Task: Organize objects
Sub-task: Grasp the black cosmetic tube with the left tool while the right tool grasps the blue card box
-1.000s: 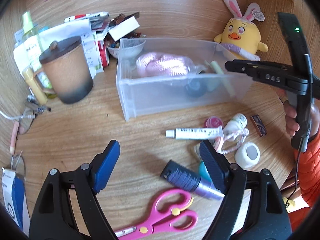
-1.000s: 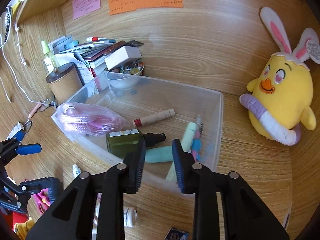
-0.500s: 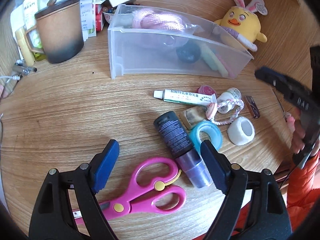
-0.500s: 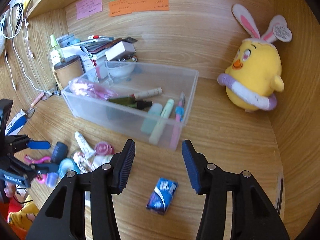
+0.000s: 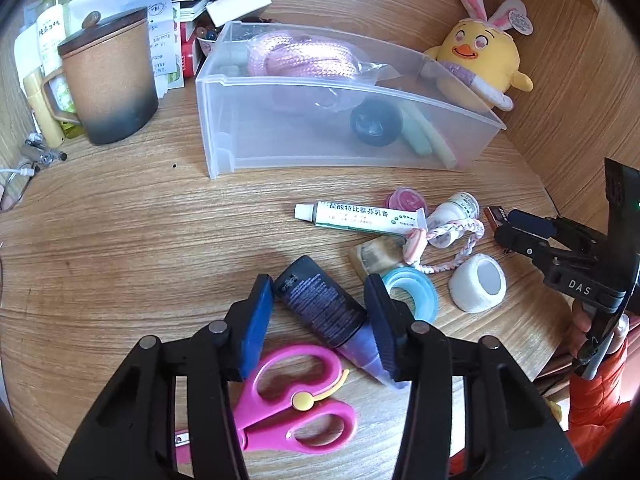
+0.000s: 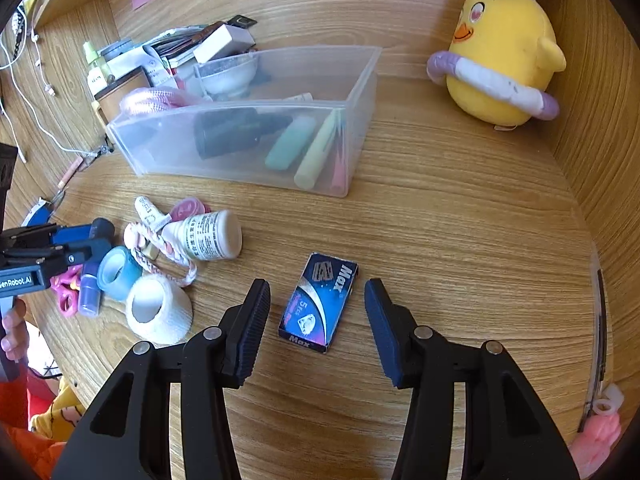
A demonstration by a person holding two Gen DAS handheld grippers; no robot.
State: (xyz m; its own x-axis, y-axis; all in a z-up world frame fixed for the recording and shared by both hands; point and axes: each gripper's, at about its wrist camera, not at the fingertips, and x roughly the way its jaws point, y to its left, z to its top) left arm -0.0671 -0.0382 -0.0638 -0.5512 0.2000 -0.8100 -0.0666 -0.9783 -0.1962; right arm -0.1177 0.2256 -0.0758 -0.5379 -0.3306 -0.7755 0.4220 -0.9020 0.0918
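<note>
A clear plastic bin (image 5: 460,92) (image 6: 360,112) on the wooden desk holds pink rope, a dark bottle and several pens. In the left wrist view my left gripper (image 5: 319,322) straddles a black tube with a purple cap (image 5: 320,308) lying on the desk; its jaws stand close beside the tube, and contact is unclear. My right gripper (image 6: 316,316) is open around a blue "Max" box (image 6: 318,300) that lies flat on the desk. Loose items lie nearby: pink scissors (image 5: 296,400), a blue tape ring (image 5: 412,292), a white tape roll (image 5: 478,288), an ointment tube (image 5: 360,216) and a white bottle (image 6: 208,234).
A brown lidded mug (image 5: 108,80) and stacked papers and boxes (image 5: 192,4) stand at the back left. A yellow plush chick (image 6: 500,52) sits at the back right. Cables and glasses (image 5: 16,184) lie at the left edge. A wooden wall closes the right side.
My left gripper has come down over the black tube and narrowed its jaws around it. My right gripper has left the bin, dropped towards the desk and opened around the blue box.
</note>
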